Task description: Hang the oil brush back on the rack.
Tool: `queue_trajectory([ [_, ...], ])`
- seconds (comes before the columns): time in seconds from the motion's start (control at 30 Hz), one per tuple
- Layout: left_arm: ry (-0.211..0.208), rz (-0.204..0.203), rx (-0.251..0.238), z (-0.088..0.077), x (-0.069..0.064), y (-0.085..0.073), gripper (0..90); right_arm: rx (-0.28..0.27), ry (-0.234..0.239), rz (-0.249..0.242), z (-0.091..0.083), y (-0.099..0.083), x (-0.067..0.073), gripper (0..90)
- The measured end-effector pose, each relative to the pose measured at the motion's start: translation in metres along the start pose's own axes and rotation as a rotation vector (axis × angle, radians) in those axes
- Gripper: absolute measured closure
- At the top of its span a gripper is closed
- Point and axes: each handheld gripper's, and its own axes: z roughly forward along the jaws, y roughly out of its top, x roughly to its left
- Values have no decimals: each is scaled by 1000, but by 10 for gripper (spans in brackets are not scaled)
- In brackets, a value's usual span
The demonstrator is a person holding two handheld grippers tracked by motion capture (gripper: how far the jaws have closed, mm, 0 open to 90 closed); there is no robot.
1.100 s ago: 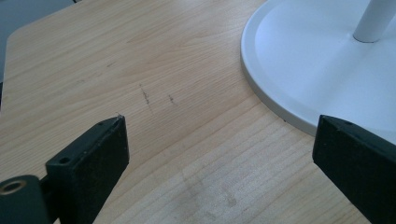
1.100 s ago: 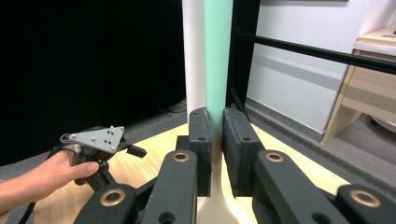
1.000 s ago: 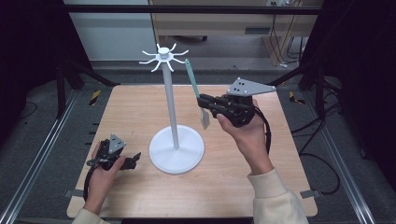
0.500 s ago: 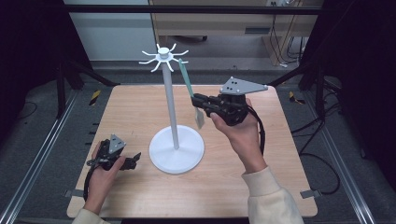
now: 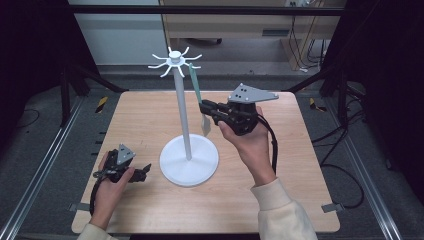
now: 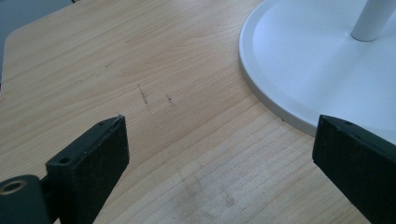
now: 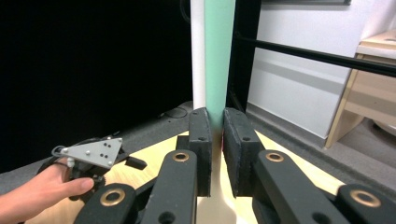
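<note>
A tall white stand point(image 5: 182, 115) with a ring of hooks point(image 5: 174, 58) on top rises from a round base point(image 5: 189, 162) at the table's middle. My right gripper point(image 5: 205, 109) is held up just right of the pole, shut on a utensil with a green handle point(image 5: 195, 85) and a pale head point(image 5: 205, 125). The handle's top reaches up beside the hooks. In the right gripper view the pads point(image 7: 201, 140) pinch the green handle point(image 7: 218, 56), with the pole point(image 7: 198, 56) behind. My left gripper point(image 5: 145, 170) rests on the table left of the base, open point(image 6: 219, 158) and holding nothing.
The wooden table point(image 5: 150, 115) has bare surface left of and behind the stand. The stand's base point(image 6: 317, 70) lies just ahead of my left jaws. Dark frame rails run along both sides of the table, with cables on the floor at right.
The right gripper has carried the utensil slightly left, bringing the handle's top closer to the hooks. The left gripper has stayed put.
</note>
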Motion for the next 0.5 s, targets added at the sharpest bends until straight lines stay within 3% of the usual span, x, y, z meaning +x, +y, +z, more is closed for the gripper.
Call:
queue_trajectory([
  [0.17, -1, 1, 1, 0, 0, 0, 34, -24, -21, 1, 3, -4, 2, 822],
  [0.5, -3, 5, 3, 1, -1, 0, 34, -41, -19, 5, 9, -7, 4, 819],
])
